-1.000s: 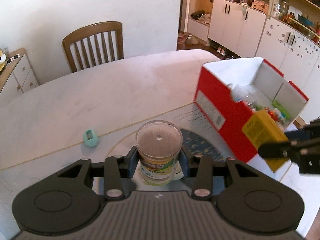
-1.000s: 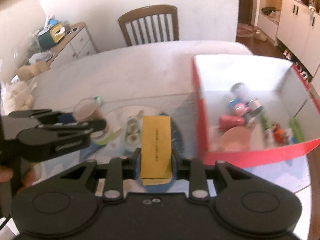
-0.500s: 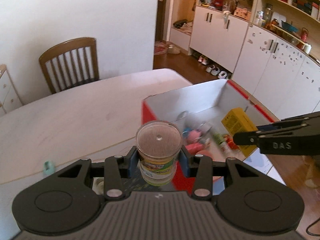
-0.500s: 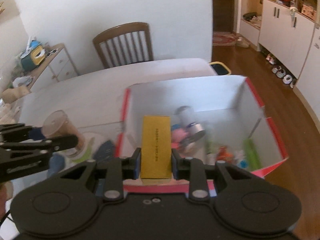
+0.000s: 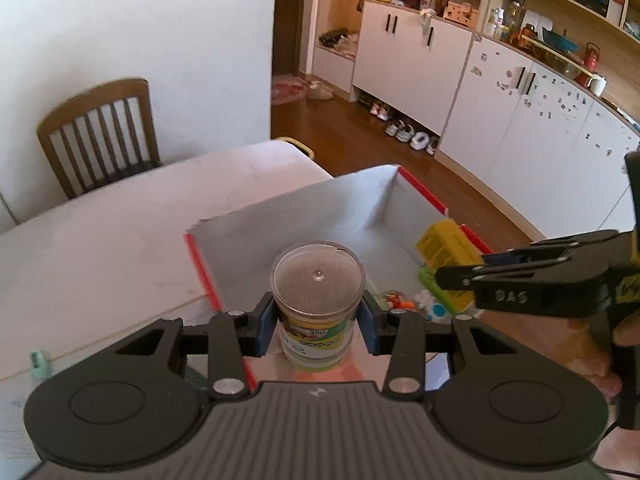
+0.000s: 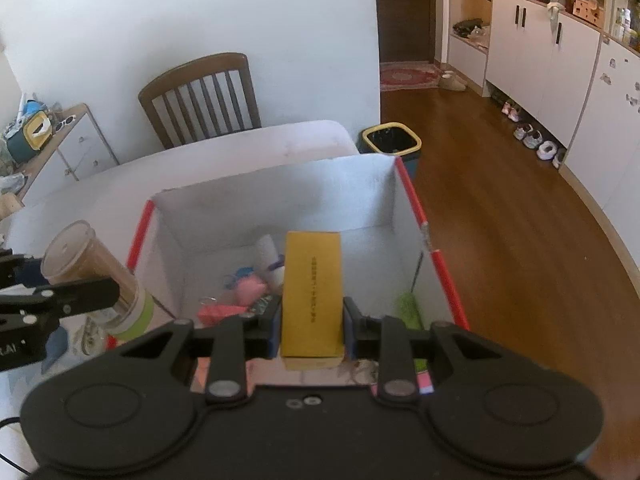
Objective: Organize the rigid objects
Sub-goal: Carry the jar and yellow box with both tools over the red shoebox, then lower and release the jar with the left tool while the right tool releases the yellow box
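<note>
My left gripper [image 5: 317, 326] is shut on a clear plastic jar [image 5: 317, 300] with a yellow-green label, held over the near left corner of the red-and-white box [image 5: 280, 216]. My right gripper [image 6: 311, 330] is shut on a yellow box [image 6: 312, 292], held above the red-and-white box [image 6: 272, 196]. Several small items lie inside: pink pieces [image 6: 248, 288], a white bottle [image 6: 267, 252], a green piece [image 6: 408, 308]. The jar also shows in the right wrist view [image 6: 92, 276], left of the box. The yellow box shows in the left wrist view [image 5: 446, 250].
The box stands on a white table [image 5: 100, 240]. A wooden chair [image 6: 200, 96] stands behind the table. A yellow-rimmed bin [image 6: 390, 140] sits on the floor beyond it. A small teal item [image 5: 40, 362] lies on the table at left. White cabinets [image 5: 520, 112] line the right.
Both grippers have swung right from the table to over the box. The yellow box and the jar have come with them and are now above the box's inside.
</note>
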Available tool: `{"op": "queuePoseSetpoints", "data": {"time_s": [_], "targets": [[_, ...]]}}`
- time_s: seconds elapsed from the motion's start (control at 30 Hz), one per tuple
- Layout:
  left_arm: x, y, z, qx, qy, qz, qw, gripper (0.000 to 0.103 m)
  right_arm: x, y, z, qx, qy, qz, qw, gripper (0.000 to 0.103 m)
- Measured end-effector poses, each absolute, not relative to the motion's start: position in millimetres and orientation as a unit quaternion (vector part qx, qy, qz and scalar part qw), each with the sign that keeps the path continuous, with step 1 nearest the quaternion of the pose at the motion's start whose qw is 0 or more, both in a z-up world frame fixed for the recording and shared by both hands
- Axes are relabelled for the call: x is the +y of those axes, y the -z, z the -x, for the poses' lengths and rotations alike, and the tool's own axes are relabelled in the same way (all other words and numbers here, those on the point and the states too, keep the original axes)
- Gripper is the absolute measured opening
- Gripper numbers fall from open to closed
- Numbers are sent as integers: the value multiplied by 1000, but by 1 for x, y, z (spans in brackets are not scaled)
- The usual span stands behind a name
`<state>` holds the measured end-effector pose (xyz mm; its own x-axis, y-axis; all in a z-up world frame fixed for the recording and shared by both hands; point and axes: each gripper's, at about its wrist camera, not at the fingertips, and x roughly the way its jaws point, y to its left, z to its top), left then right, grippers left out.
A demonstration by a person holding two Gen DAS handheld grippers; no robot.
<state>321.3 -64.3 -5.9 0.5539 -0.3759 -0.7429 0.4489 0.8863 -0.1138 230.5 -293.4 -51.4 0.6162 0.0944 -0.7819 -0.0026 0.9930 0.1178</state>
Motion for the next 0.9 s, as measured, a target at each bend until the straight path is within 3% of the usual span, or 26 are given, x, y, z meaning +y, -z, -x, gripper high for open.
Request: {"op": "queuePoseSetpoints", "data": {"time_s": [0.9], "targets": [[-147,98,-404,557,236,-42,795,42,-305,118,-274,504,-67,39,860,28]]}}
